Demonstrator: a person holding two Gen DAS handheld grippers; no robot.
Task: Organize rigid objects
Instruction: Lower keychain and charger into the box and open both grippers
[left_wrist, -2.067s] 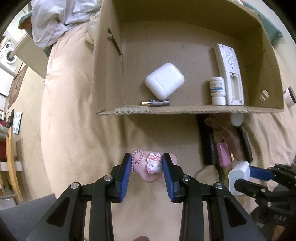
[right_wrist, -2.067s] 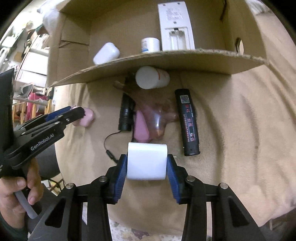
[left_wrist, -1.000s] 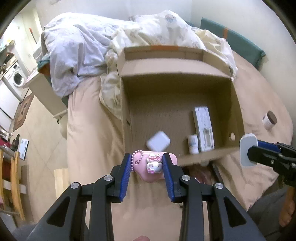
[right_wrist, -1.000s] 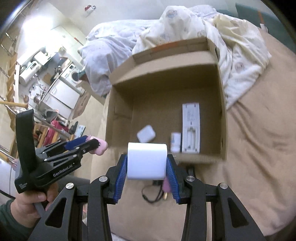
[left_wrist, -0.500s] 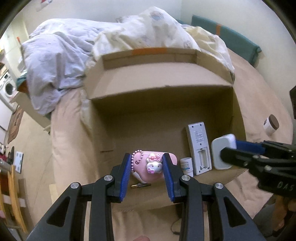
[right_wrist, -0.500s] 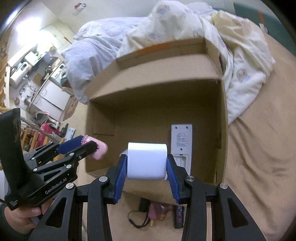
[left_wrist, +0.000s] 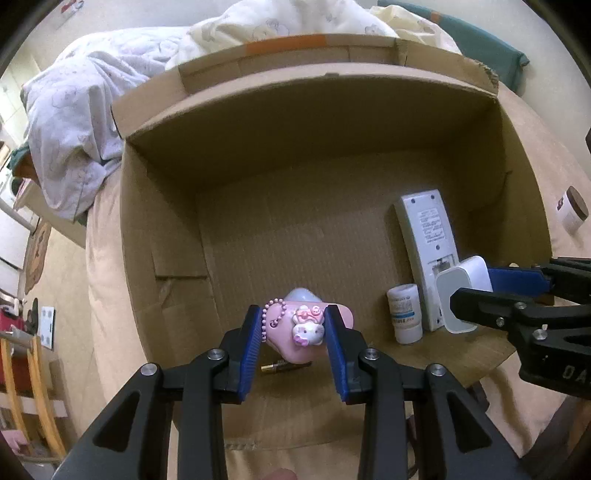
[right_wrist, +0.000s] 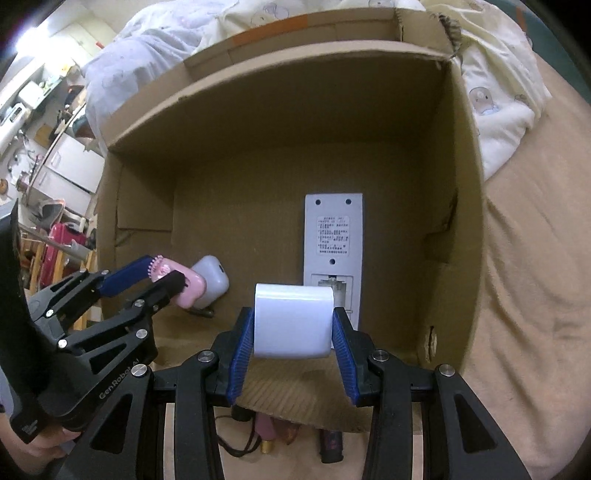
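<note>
Fingers of the left gripper (left_wrist: 291, 343) clamp a pink charm case (left_wrist: 295, 332) above the cardboard box (left_wrist: 332, 110) floor. Right gripper (right_wrist: 291, 328) pinches a white charger block (right_wrist: 291, 319) between its pads, with a grey remote (right_wrist: 334, 236) lying just beyond the fingertips.

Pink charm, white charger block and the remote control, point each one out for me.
pink charm (left_wrist: 295, 332), left wrist view, its pink body
white charger block (right_wrist: 293, 319), right wrist view, front face
remote control (right_wrist: 333, 229), right wrist view, its printed label
</note>
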